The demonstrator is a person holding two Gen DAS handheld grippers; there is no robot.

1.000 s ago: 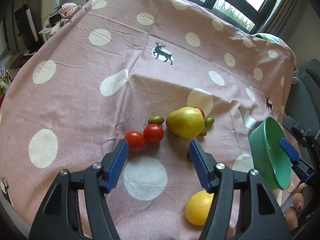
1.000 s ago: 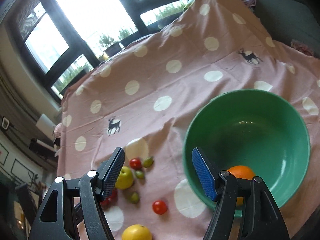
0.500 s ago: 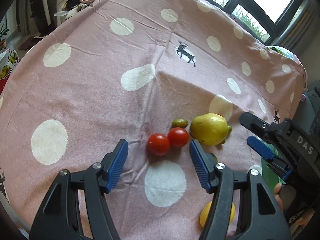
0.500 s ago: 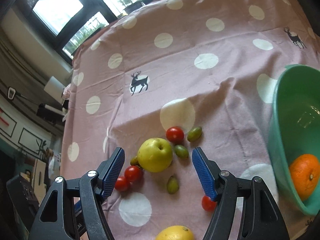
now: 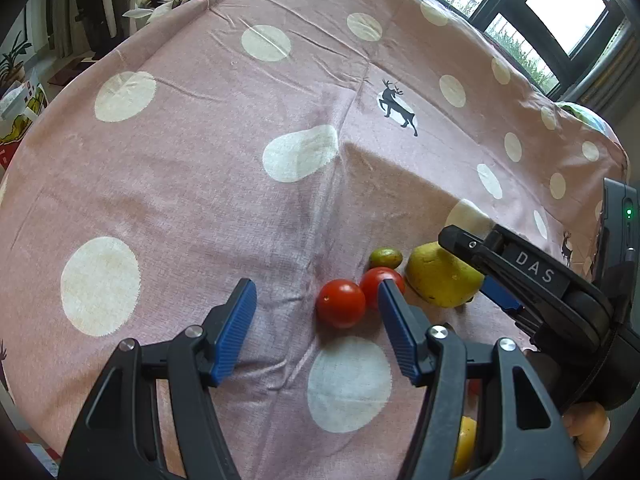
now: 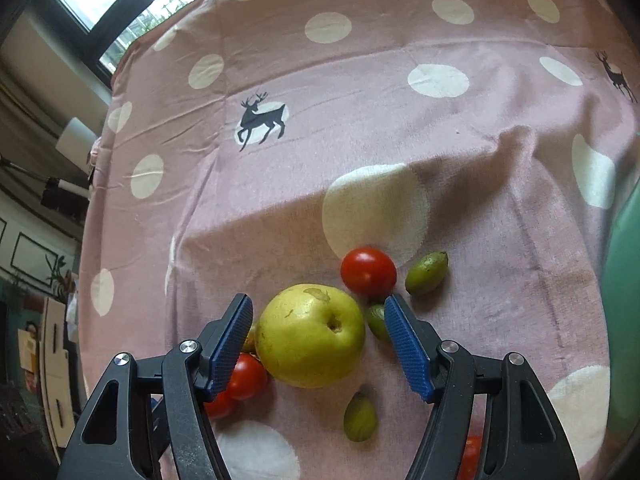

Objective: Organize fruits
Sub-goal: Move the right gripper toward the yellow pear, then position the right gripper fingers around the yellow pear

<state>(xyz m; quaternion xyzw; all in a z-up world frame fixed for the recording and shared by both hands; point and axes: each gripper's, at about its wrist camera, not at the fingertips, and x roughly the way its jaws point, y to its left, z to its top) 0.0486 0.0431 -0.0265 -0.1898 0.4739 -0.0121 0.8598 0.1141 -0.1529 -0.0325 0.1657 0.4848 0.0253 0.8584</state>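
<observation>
A yellow-green apple (image 6: pixel 311 335) lies on the pink dotted cloth, between the open fingers of my right gripper (image 6: pixel 318 342). The apple also shows in the left wrist view (image 5: pixel 442 278), partly behind the right gripper (image 5: pixel 516 276). My left gripper (image 5: pixel 316 326) is open and empty; two red tomatoes (image 5: pixel 341 303) (image 5: pixel 380 282) sit just beyond its right finger. Another tomato (image 6: pixel 368 271) and small green fruits (image 6: pixel 426 273) (image 6: pixel 360 417) lie around the apple. A yellow citrus (image 5: pixel 466 444) peeks out behind the left gripper's right arm.
The green bowl's rim (image 6: pixel 622 280) shows at the right edge of the right wrist view. The pink cloth (image 5: pixel 200 168) with white dots and deer prints covers the whole table. Windows stand beyond the far edge.
My right gripper has swung left from the green bowl and come down around the apple. My left gripper has drifted left, so the tomatoes now sit by its right finger.
</observation>
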